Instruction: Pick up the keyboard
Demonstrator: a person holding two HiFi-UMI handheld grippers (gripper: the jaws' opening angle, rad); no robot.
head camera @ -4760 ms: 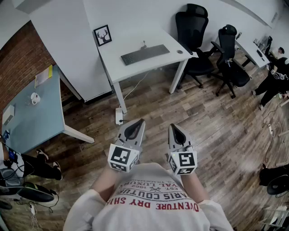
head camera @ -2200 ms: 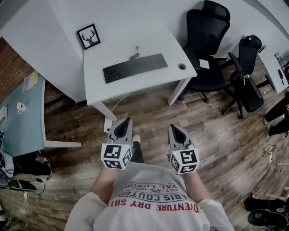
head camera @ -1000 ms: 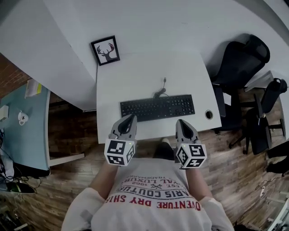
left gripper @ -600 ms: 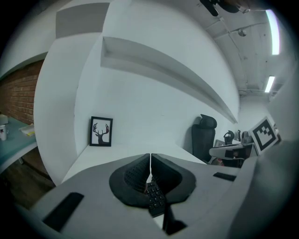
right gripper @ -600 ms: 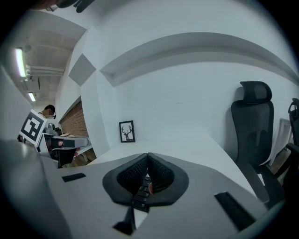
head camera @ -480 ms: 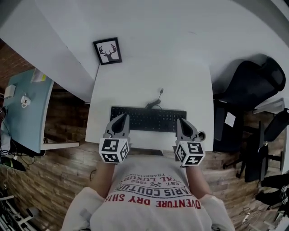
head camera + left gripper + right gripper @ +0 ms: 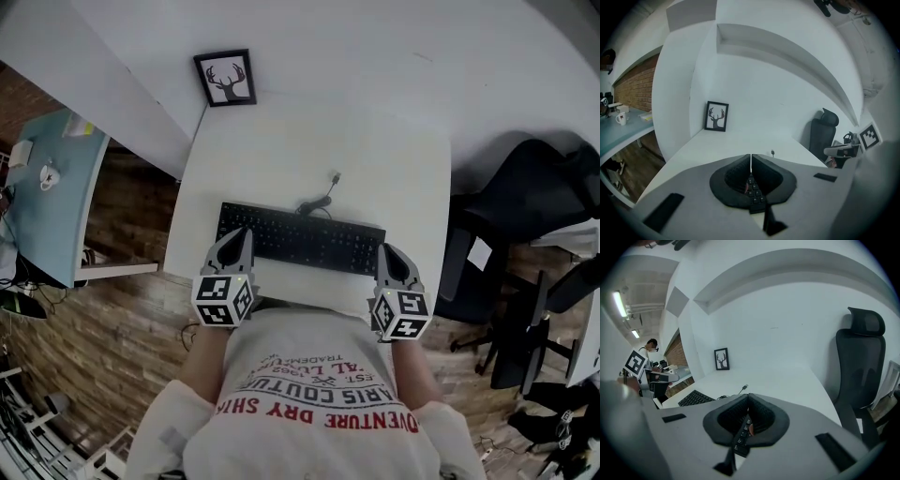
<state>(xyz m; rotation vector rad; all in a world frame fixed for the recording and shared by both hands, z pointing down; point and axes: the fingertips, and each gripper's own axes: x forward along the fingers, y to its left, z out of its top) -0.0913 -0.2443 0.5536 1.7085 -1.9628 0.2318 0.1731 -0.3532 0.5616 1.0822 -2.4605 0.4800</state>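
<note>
A black keyboard (image 7: 300, 240) lies across the near part of the white desk (image 7: 281, 150), its cable (image 7: 317, 199) running toward the back. My left gripper (image 7: 240, 234) is shut and empty, with its tip over the keyboard's left end. My right gripper (image 7: 388, 251) is also shut and empty, at the keyboard's right end. In the left gripper view the jaws (image 7: 751, 159) meet in a thin line, and keys (image 7: 754, 194) show below them. In the right gripper view the closed jaws (image 7: 748, 400) hang above keys (image 7: 739, 437). The rest of the keyboard (image 7: 696, 398) runs off to the left.
A framed deer picture (image 7: 226, 78) leans on the wall at the desk's back left. A black office chair (image 7: 525, 202) stands just right of the desk. A pale blue table (image 7: 47, 206) with a mug (image 7: 41, 174) is at far left. A person (image 7: 651, 347) stands in the distance.
The camera has come in over the desk. Both grippers have sunk toward the desk and spread apart to the keyboard's two ends. Their jaws have stayed shut.
</note>
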